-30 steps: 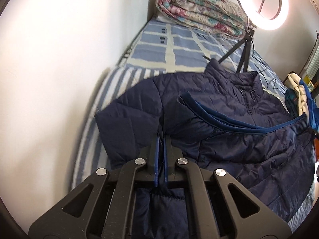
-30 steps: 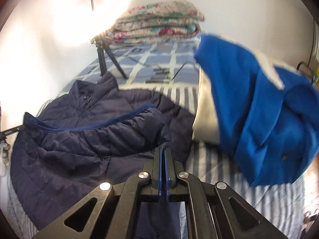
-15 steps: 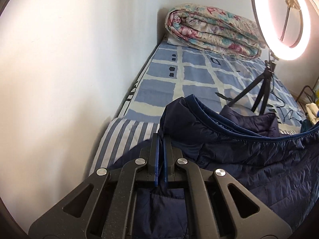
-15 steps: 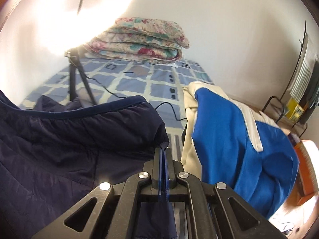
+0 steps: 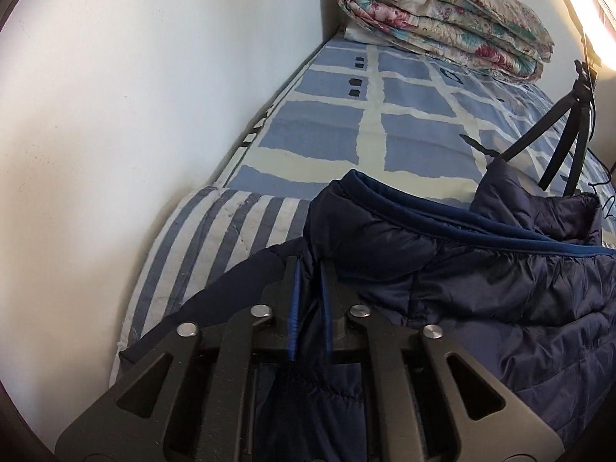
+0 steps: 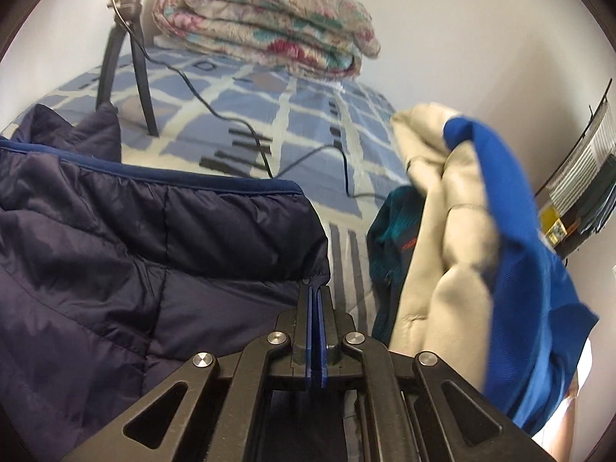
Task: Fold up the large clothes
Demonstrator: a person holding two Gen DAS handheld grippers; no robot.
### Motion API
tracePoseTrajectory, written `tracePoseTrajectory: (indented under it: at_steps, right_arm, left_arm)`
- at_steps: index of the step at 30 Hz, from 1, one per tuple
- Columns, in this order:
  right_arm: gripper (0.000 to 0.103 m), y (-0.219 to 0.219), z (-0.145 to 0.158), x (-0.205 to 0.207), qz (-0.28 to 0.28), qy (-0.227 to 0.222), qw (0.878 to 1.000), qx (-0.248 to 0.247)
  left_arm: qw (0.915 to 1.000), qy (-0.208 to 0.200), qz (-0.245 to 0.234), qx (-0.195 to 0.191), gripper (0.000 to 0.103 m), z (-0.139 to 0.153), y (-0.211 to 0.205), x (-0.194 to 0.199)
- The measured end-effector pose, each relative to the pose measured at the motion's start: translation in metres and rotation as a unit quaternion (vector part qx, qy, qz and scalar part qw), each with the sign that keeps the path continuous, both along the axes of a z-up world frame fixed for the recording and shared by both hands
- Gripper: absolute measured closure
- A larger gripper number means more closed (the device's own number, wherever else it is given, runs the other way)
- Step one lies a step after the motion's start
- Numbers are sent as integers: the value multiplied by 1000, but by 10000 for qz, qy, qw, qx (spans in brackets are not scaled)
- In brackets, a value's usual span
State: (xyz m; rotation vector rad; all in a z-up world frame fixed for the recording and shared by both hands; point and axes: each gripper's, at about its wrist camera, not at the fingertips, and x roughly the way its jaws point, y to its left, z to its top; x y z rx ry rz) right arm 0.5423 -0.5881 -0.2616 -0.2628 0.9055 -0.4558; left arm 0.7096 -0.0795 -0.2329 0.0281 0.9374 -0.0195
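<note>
- The navy quilted jacket (image 5: pixel 481 292), puffy and faintly glossy with stitched channels, lies folded over itself on the bed (image 5: pixel 335 142); a smooth blue-trimmed hem runs across its top fold.
- The left gripper (image 5: pixel 310 269) has just been opening: its black fingers with ribbed blue pads stand slightly apart, with a fold of jacket fabric between them, no longer pinched tight.
- The right gripper (image 6: pixel 316 292) has its blue pads pressed together on the jacket's corner seam (image 6: pixel 313 279).
- The bedsheet is matte cotton, blue blocks and cream bars; a striped quilted cover (image 5: pixel 215 238) lies under the jacket.
- A rolled floral quilt (image 5: pixel 442 19), soft and thick, sits at the bed's far end against the wall.
- A black tripod (image 5: pixel 566 131) stands on the bed just beyond the jacket collar.
- A crumpled cream and bright blue garment (image 6: pixel 500 246) is heaped beside the jacket.
</note>
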Motion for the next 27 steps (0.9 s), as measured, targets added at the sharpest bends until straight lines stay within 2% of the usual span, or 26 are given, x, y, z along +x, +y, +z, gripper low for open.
tracePoseTrajectory:
  at_steps: [1, 2, 3, 4, 5, 8, 10, 11, 16, 18, 21, 24, 27]
  right_arm:
    - [102, 1, 0, -1, -10, 3, 10000, -27]
    - [94, 3, 1, -4, 38, -33, 10000, -25]
    - [88, 5, 3, -6, 48, -74, 9999, -48]
    - [73, 7, 7, -11, 69, -145, 9999, -43]
    - [68, 9, 10, -15, 132, -211, 9997, 13]
    - [67, 11, 27, -32, 275, -430, 9981, 346]
    - [67, 14, 40, -52, 447, -591, 9948, 696]
    - [67, 16, 43, -59, 495, -633, 9938, 768]
    - [67, 38, 55, -115, 948, -755, 9835, 1346]
    - [67, 49, 54, -138, 1116, -752, 9804, 1437]
    - [67, 58, 49, -159, 1255, -688, 9768, 1594]
    - [67, 61, 44, -173, 1328, -650, 9750, 1658]
    - [67, 61, 38, -180, 1378, -557, 9738, 1723]
  left_arm:
    - [10000, 13, 72, 42, 70, 0, 1, 0]
    - [9999, -43, 124, 16, 58, 4, 3, -1]
    - [9998, -141, 145, -38, 58, 10, 5, -5]
    - [9996, -226, 141, -69, 58, 15, 8, -7]
    - [9994, -328, 130, -59, 58, 24, 9, -12]
    - [9976, -682, -138, -23, 58, 51, 1, -32]
    - [9958, -794, -419, -160, 58, 66, -10, -49]
    - [9939, -779, -692, -347, 58, 73, -21, -58]
    - [9817, -602, -1664, -706, 58, 85, -90, -88]
    - [9785, -523, -1801, -863, 58, 81, -114, -89]
    - [9779, -368, -1828, -941, 58, 67, -148, -80]
    - [9825, -261, -1739, -618, 58, 43, -174, -73]
    - [9857, 18, -1648, -337, 58, 13, -187, -64]
